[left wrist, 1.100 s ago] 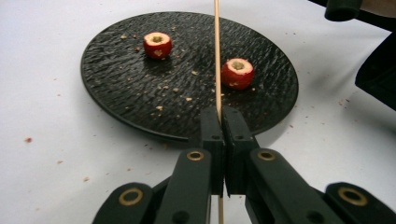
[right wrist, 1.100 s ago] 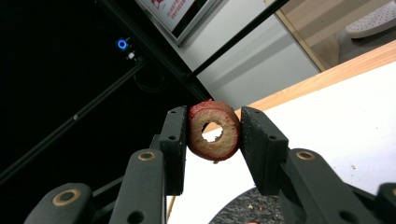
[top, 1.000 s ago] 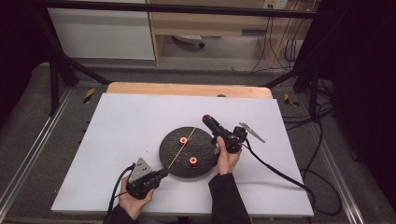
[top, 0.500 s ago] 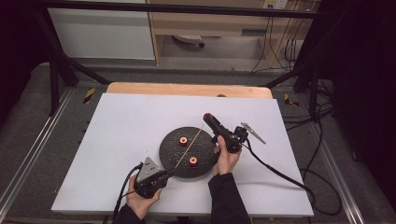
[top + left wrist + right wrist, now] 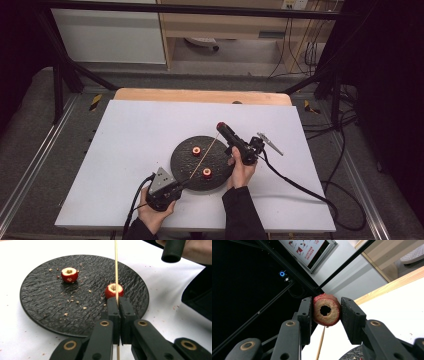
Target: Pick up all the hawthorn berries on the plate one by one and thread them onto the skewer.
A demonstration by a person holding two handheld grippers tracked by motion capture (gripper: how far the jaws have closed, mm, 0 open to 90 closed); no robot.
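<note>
1. Wooden skewer (image 5: 205, 156) runs diagonally across centre frame in the high view, over the black round plate (image 5: 182, 162), from lower left up to upper right. In the left gripper view it rises straight up mid-frame.
2. Left gripper (image 5: 117, 305): jaws together, clamped on the skewer's lower end. In the high view it sits at the plate's lower-left edge (image 5: 172, 187).
3. Right gripper (image 5: 325, 312): jaws clamped on a cored red fruit piece (image 5: 326, 310), hole facing the camera, skewer tip just below it. In the high view it sits right of the plate, red piece at its tip (image 5: 220, 125).
4. Two more cored red fruit pieces on the plate: one upper left (image 5: 69, 274), one just beyond the left jaws (image 5: 112, 290). Crumbs scattered around.
5. Versus a second ago: left gripper has slid in from lower left to the plate edge; the skewer stays on the same diagonal. Right gripper unchanged.
6. White table top (image 5: 130, 135) under everything.
</note>
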